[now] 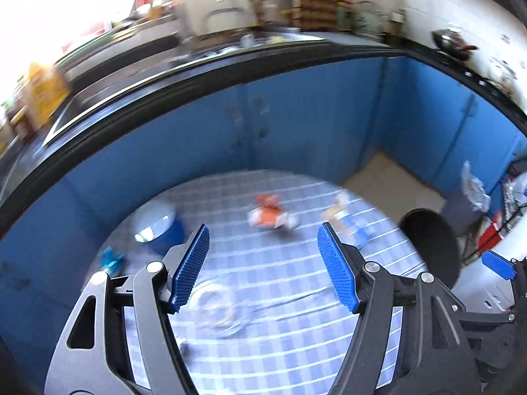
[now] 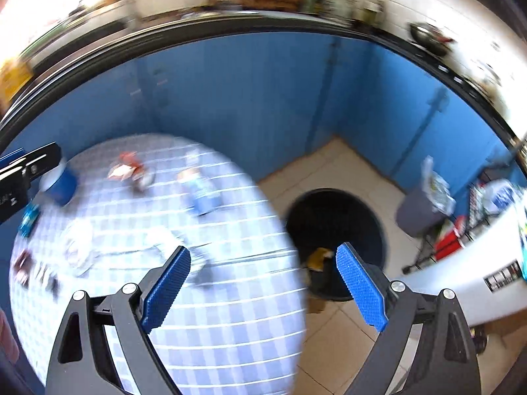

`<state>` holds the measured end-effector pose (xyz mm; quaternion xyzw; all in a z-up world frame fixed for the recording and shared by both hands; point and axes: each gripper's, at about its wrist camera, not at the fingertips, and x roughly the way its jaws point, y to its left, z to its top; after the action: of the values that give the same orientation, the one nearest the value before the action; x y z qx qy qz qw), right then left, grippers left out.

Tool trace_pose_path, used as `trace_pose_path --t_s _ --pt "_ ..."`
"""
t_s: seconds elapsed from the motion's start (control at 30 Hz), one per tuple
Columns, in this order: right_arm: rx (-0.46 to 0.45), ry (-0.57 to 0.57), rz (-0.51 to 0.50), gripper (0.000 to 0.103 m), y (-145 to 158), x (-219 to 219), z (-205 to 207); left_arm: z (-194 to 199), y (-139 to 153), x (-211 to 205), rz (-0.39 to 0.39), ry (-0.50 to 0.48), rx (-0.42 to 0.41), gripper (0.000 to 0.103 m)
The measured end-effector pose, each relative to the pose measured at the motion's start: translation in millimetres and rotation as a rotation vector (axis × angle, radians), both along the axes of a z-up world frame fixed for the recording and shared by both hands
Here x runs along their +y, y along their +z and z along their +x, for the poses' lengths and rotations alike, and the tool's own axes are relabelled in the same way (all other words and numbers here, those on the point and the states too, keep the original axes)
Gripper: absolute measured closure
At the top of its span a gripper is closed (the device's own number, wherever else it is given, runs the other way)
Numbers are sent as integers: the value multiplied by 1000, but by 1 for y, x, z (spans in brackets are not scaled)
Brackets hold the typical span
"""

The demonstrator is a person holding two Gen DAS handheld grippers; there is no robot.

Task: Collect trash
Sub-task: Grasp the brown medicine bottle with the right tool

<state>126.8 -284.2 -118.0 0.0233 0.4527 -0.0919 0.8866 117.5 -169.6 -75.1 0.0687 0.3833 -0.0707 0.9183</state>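
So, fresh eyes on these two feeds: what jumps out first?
The round table in blue-and-white checked cloth fills both views, littered with an orange wrapper near its far side and a blue cup at its left. Beside it on the tiled floor stands a black bin. Both grippers hang open and empty.

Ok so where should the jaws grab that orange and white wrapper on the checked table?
Probably from above, across the orange wrapper at its raised, crumpled middle. It lies low on the tablecloth, clear of neighbouring litter, so a side approach offers little to pinch. The blur hides finer folds.
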Motion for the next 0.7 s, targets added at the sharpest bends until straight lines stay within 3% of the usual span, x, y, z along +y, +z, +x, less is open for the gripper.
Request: trace_pose_path --t_s 0.33,0.7 --pt "32 323 -2 15 -28 137 -40 -39 -30 102 32 144 45 34" --pt "81 453 -29 15 -65 210 -61 -73 -66 167 16 208 108 34"
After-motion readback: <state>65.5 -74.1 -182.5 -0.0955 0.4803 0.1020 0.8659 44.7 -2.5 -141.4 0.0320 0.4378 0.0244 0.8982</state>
